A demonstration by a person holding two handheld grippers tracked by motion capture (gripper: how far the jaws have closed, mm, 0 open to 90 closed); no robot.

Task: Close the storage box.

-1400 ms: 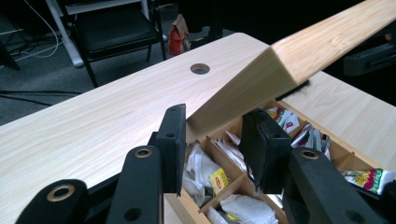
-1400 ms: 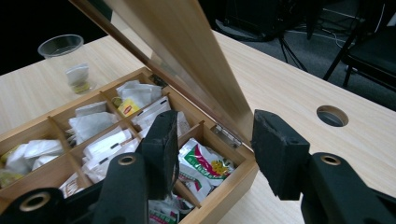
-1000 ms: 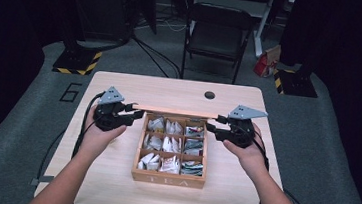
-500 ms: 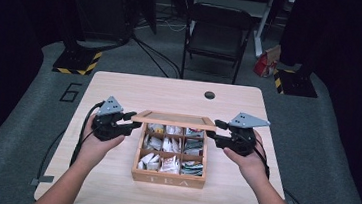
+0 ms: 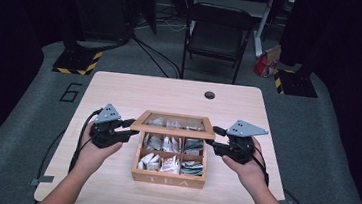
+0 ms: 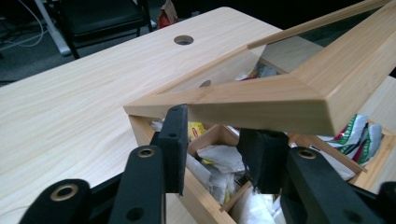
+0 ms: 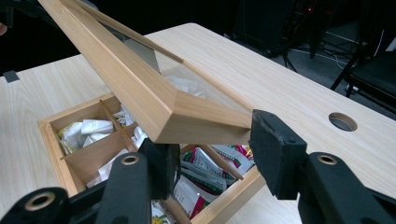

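- I see the lid (image 5: 174, 124), a pale wooden frame round a clear pane, tilted half-raised over the rear of the tea box (image 5: 170, 156); its front rail stands clear above the compartments.
- The tea box is pale wood, lettered TEA on its front wall, split into six compartments stuffed with white, red and green tea packets (image 5: 169, 162). It sits on the near middle of the surface (image 5: 119, 91).
- My left hand-held gripper (image 5: 133, 127) is at the lid's left front corner, jaws partly closed, one pad on the rail's outer face and one beneath it; its jaws have just been closing, with that corner between them.
- My right hand-held gripper (image 5: 212, 136) grips the lid's right front corner the same way, jaws partly closed on the wood; they too have just been closing a little.
- Against a second ago, the lid lies lower over the box, and both hands sit nearer me.
- Beyond the box, a round hole (image 5: 210, 95) in the surface.
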